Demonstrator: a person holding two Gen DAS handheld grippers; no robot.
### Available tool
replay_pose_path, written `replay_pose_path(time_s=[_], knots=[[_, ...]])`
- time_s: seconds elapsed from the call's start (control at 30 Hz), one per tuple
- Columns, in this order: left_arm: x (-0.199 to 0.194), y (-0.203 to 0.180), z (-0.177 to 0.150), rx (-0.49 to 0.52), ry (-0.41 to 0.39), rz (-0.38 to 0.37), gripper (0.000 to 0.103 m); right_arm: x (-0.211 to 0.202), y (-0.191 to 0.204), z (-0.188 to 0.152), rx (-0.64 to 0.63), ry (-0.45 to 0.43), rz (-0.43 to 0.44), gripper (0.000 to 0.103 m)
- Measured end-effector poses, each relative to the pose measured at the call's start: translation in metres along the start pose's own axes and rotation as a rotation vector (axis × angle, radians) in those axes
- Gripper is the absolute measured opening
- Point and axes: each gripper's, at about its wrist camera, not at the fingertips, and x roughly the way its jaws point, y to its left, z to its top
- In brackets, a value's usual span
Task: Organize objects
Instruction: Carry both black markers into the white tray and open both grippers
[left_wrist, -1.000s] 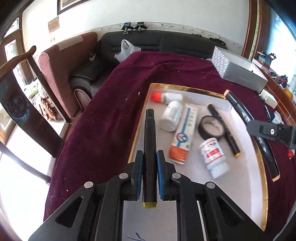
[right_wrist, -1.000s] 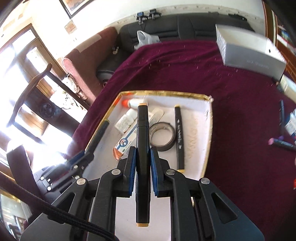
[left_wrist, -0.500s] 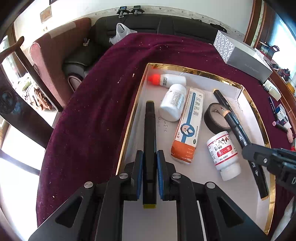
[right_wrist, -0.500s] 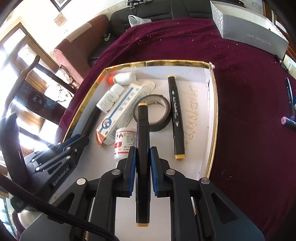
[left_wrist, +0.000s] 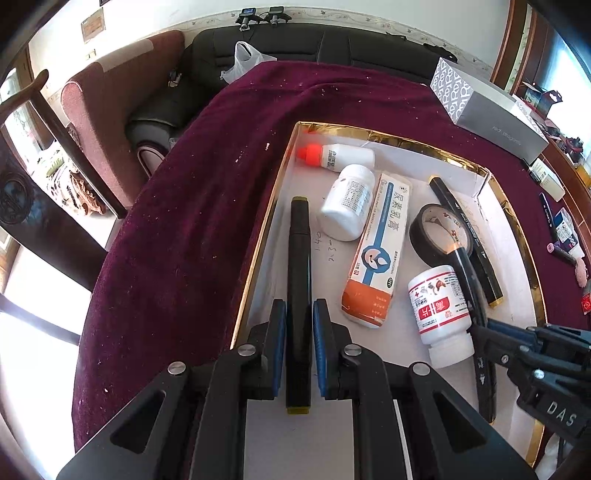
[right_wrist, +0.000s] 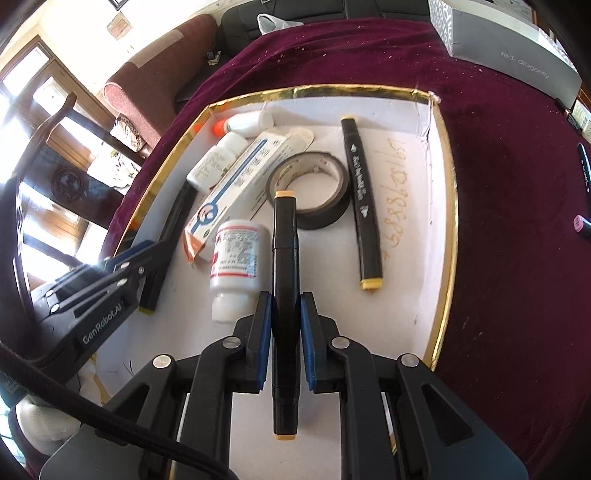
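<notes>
The grey box is cut off by the top edge of the right wrist view. In the left wrist view, the right gripper hides the middle of its black marker. Small items on the cloth at right are too small to identify.

Two close downward views, shared tray

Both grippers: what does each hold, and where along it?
Left gripper holds a black marker near its rear end. Right gripper holds an orange-capped black marker around mid-barrel.
</notes>
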Motion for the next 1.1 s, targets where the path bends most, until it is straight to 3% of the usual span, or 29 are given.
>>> replay_pose_path(time_s=[0.3, 0.53, 0.7, 0.8, 1.1], knots=[[-0.001, 0.002, 0.0, -0.02, -0.006, -0.021, 0.014, 0.006, 0.014, -0.009, -0.032, 0.017, -0.001, 0.013], [-0.006, 0.002, -0.004, -0.051, -0.009, -0.06, 0.028, 0.008, 0.018, -0.011, -0.047, 0.017, -0.01, 0.013], [-0.013, -0.002, -0.006, -0.06, -0.015, -0.084, 0.029, 0.009, 0.018, -0.011, -0.046, 0.013, -0.007, 0.014], [-0.02, -0.004, -0.009, -0.062, -0.023, -0.102, 0.035, 0.008, 0.016, -0.011, -0.031, 0.011, 0.006, 0.015], [-0.041, -0.016, -0.021, -0.048, -0.038, -0.135, 0.035, -0.016, 0.006, -0.013, -0.011, -0.033, 0.035, 0.021]])
